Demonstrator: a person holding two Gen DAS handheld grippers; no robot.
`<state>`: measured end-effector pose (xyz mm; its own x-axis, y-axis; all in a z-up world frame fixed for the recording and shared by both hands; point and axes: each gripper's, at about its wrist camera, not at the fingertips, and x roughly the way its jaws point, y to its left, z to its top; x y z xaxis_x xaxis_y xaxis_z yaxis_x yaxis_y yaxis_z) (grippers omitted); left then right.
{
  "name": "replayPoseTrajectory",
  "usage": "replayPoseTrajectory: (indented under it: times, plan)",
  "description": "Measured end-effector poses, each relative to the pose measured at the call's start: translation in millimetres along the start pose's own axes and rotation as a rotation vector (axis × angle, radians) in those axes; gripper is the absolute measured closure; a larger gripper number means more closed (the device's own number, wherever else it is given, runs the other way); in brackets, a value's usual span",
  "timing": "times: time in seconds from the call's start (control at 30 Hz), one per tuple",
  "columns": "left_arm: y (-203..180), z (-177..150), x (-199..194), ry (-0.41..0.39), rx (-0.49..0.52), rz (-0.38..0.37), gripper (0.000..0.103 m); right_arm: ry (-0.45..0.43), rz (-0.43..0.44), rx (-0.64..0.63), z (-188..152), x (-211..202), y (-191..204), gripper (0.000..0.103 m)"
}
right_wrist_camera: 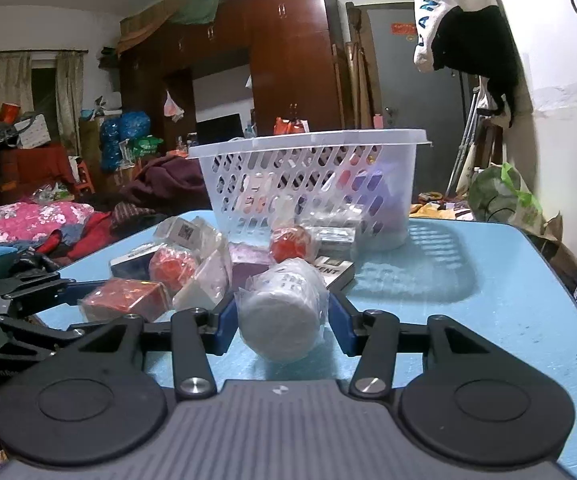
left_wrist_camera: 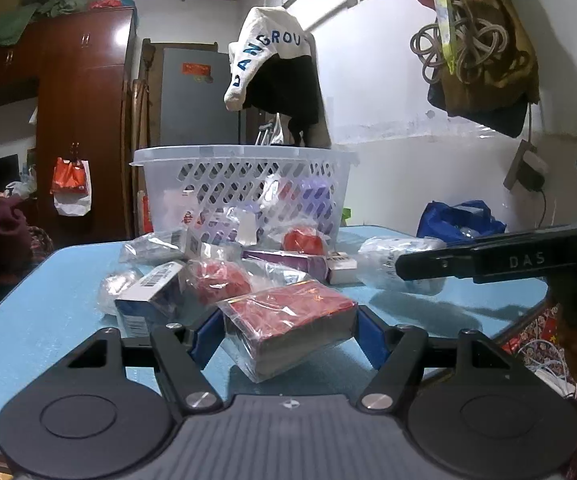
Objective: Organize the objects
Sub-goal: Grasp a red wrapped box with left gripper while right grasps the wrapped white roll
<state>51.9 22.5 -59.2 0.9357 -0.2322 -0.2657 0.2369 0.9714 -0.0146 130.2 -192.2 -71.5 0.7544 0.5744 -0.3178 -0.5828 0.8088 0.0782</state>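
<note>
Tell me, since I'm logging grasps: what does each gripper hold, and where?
Left gripper clamps the bagged red box by its two short ends. Right gripper clamps the bagged white bottle across its sides, near the base.

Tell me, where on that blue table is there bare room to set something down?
Bare table lies right of the white basket and wrapped roll, out to the edge. Another bare strip runs left of the pile. In front of the basket, packets crowd together.
</note>
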Motion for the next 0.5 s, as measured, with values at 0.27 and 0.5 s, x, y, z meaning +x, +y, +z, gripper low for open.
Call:
replayPoseTrajectory:
  times: [0.27,0.5]
  plan:
    - [6,22,-6,-0.052,-0.011,-0.013,0.03,-0.081,-0.022,0.014,22,-19,-10,0.051]
    - [40,126,27,-0.141,-0.072,-0.002,0.03,-0.17,-0.037,-0.06,117,-1,-9,0.051]
